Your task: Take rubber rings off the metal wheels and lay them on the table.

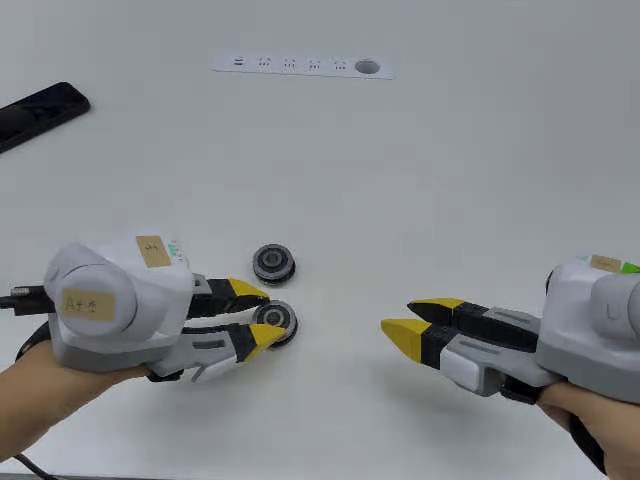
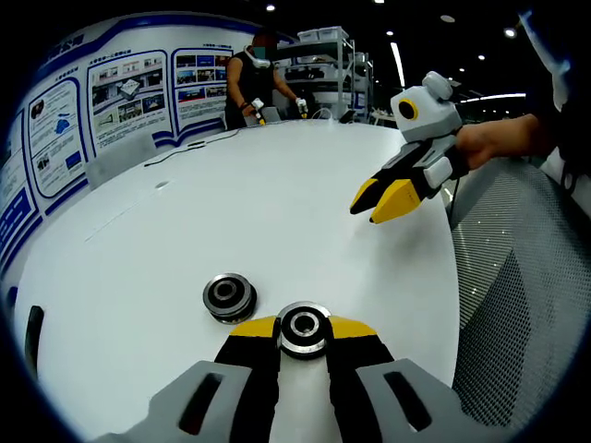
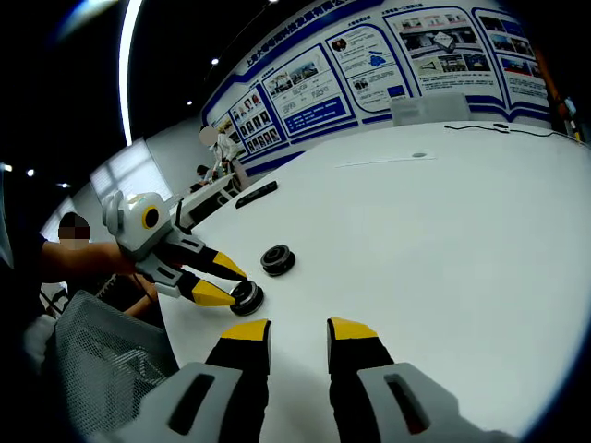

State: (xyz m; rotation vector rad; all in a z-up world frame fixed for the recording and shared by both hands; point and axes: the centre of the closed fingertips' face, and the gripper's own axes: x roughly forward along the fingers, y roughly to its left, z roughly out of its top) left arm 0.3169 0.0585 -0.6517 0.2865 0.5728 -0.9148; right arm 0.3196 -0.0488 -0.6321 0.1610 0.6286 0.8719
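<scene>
The left tool (image 1: 261,313) is closed on the near wheel (image 2: 305,329), which lies flat on the counter (image 1: 400,180) just beside the far wheel (image 1: 273,263). The right tool (image 1: 406,315) hangs part open and empty, well apart. Pulling the ring (image 1: 289,323) could twist this wheel loose into its neighbour. The counter's near edge is close, with open room ahead.

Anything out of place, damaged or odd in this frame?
Nothing stands out. The near wheel and far wheel lie flat on the table; the left tool brackets the near one, and the right tool is open and empty.
</scene>
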